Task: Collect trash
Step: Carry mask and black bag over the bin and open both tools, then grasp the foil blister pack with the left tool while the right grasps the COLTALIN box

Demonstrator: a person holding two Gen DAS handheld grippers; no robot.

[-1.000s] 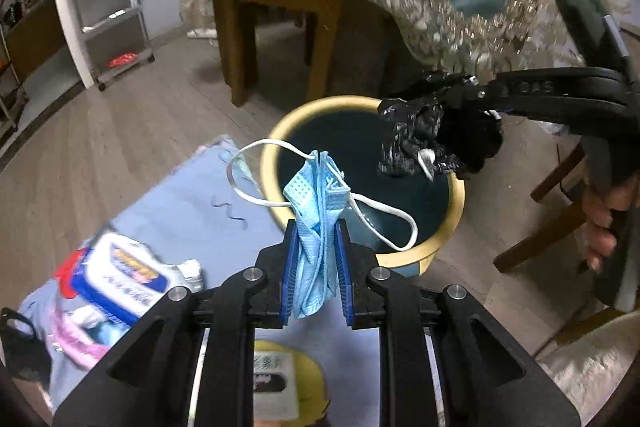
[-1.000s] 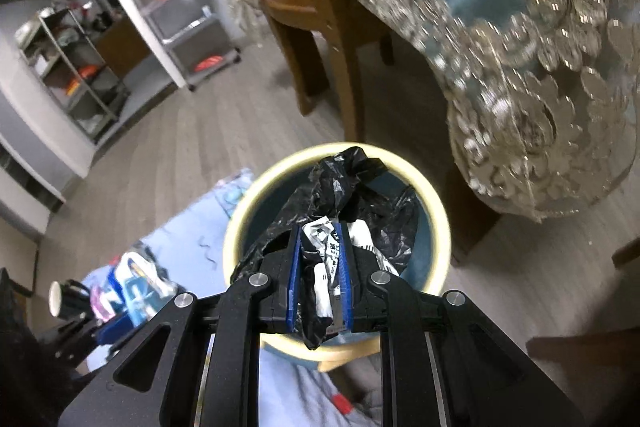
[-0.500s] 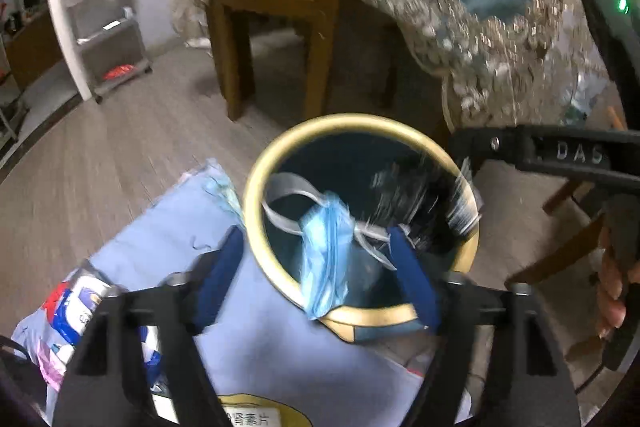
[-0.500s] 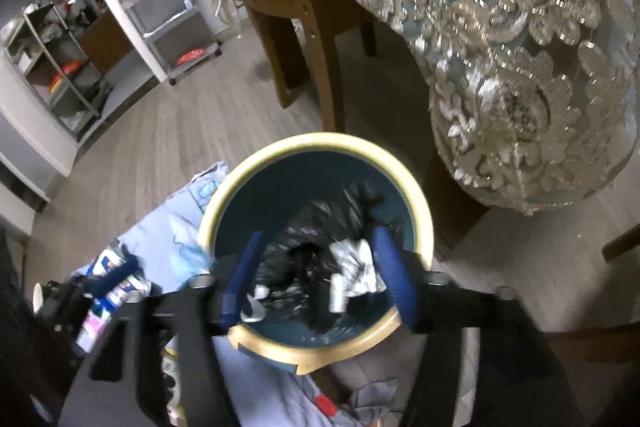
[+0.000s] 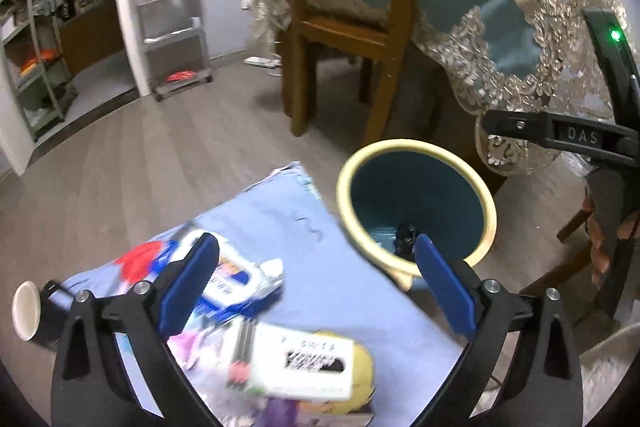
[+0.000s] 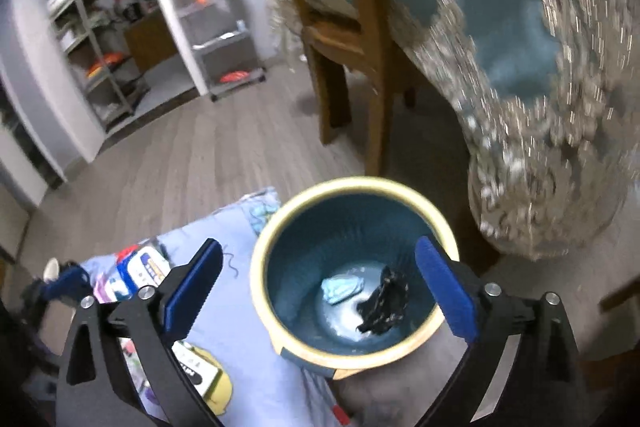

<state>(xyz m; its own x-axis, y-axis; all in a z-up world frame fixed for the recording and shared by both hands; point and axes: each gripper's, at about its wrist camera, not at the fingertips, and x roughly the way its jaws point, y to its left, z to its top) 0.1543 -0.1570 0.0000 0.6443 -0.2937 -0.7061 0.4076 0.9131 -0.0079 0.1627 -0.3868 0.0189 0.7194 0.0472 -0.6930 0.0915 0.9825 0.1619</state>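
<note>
The blue cloth (image 5: 280,223) was seen spread on the wood floor, with the waste bin (image 6: 280,323) standing upright at its far right corner, mouth facing up. The bin's teal interior was ringed by a cream rim. Two items were recorded on its bottom: a light-blue face mask (image 6: 342,287), crumpled, its long axis lying roughly left to right in the right wrist view, and a black plastic bag (image 6: 383,301), wadded just beside the mask on the right, elongated from lower left to upper right. On the cloth, a white and blue wipes pack (image 5: 236,279) and a yellow-edged package (image 5: 308,367) were noted; both were blurred. A paper cup (image 5: 26,309) was seen at the cloth's left edge.

The left gripper (image 5: 316,287) was spread wide above the cloth, with nothing held. The right gripper (image 6: 320,289) was likewise spread wide, empty, above the bin mouth.
</note>
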